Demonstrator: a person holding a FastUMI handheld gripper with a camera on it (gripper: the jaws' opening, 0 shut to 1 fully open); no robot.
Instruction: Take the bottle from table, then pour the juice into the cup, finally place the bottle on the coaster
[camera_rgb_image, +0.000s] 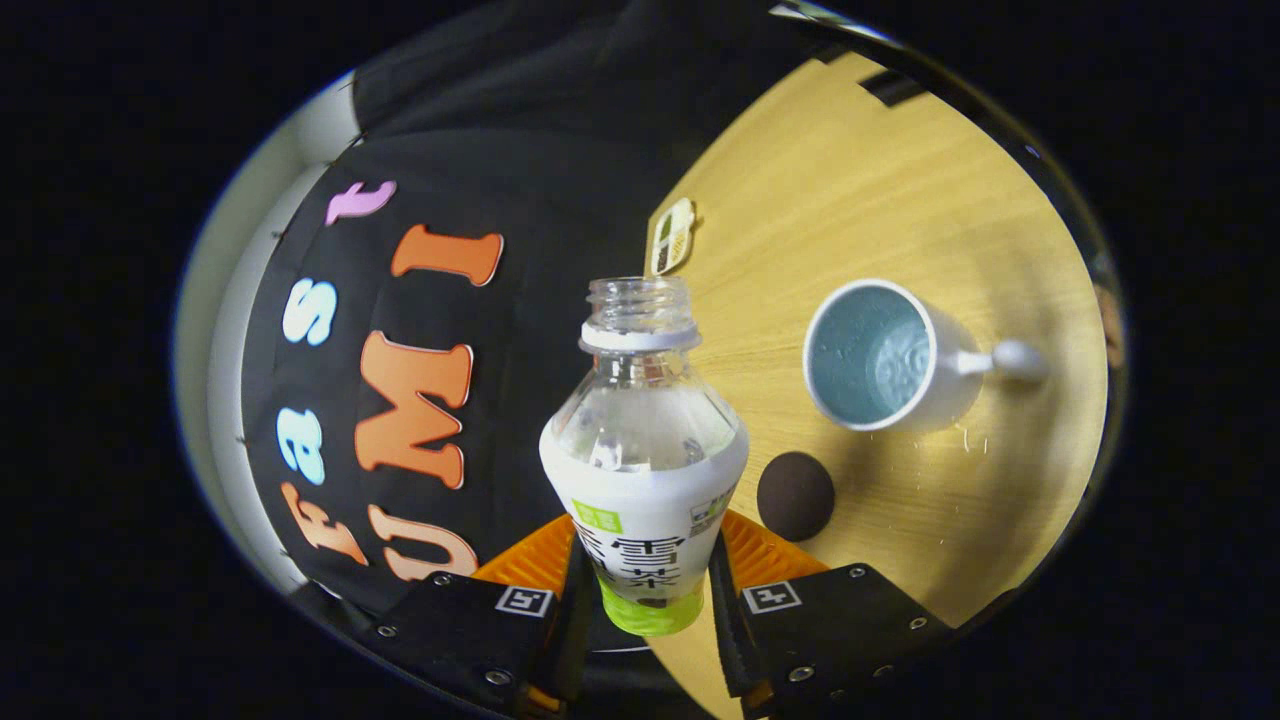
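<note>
On the one wooden counter: one white cup with liquid inside, one dark round coaster near it. Between the jaws, one uncapped bottle, clamped from both sides, lifted sideways, mouth beside the cup.

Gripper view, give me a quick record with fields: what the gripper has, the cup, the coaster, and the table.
gripper: shut on the bottle, both fingers pressing on its labelled body
bottle: clear plastic, cap off, white and green label, neck pointing ahead of the fingers
cup: white mug, pale blue inside, some liquid in it, handle on the side away from the bottle, beyond the fingers
coaster: dark round disc, bare, between the cup and the fingers
table: light wood
small item: flat object, far on the table beyond the bottle mouth; cannot tell what
</note>
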